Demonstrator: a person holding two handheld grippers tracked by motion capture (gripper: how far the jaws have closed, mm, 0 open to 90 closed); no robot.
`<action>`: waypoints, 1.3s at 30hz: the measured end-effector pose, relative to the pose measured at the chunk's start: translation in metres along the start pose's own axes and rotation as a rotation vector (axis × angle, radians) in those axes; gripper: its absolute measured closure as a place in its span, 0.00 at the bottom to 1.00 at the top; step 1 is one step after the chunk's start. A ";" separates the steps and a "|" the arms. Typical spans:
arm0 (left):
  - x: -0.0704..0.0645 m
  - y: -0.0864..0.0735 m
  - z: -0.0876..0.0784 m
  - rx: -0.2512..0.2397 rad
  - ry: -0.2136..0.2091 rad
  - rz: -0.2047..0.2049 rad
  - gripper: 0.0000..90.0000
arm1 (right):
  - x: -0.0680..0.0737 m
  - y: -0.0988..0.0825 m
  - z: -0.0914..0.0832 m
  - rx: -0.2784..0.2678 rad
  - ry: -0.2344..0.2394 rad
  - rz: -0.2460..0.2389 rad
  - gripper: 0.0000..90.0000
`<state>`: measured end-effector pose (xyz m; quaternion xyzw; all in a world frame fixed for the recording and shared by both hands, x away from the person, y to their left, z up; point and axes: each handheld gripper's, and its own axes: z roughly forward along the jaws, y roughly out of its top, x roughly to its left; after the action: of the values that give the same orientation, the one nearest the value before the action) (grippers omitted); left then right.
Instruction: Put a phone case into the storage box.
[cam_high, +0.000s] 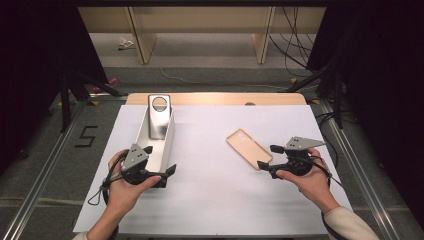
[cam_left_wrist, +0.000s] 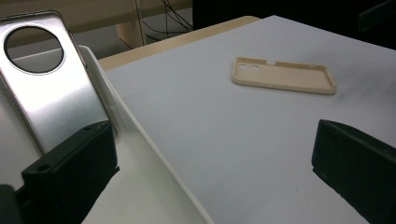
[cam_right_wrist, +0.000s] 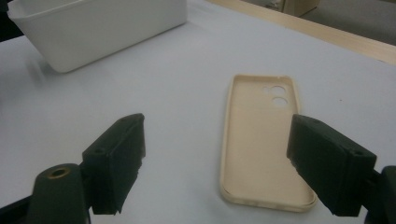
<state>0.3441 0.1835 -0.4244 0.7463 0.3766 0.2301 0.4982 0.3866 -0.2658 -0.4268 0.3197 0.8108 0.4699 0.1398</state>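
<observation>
Right now the right gripper (cam_high: 264, 157) sits spread wide at the near end of the beige phone case (cam_high: 248, 148), which lies hollow side up on the white table (cam_high: 210, 200), right of centre. Further left, the left gripper (cam_high: 161, 161) is likewise released, one jaw inside the white tray (cam_high: 169, 144) where a silver phone case (cam_high: 159, 117) leans.

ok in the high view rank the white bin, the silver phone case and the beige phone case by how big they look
1. white bin, clearly the largest.
2. and 3. silver phone case and beige phone case look about alike. The silver one leans tilted inside the bin and sits farther from the camera, so ranking these two is unsure.
</observation>
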 end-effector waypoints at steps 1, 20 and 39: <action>0.000 0.000 0.000 0.001 -0.002 0.003 0.00 | 0.000 0.000 0.000 -0.002 -0.002 0.002 0.23; -0.005 -0.002 0.005 0.013 -0.013 0.021 0.00 | -0.045 0.004 0.016 0.235 -0.237 0.077 1.00; -0.006 -0.004 0.005 0.018 -0.016 0.028 0.01 | -0.065 -0.009 0.049 0.410 -0.270 0.086 1.00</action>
<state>0.3431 0.1769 -0.4296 0.7580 0.3641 0.2278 0.4910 0.4579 -0.2782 -0.4648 0.4353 0.8490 0.2540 0.1590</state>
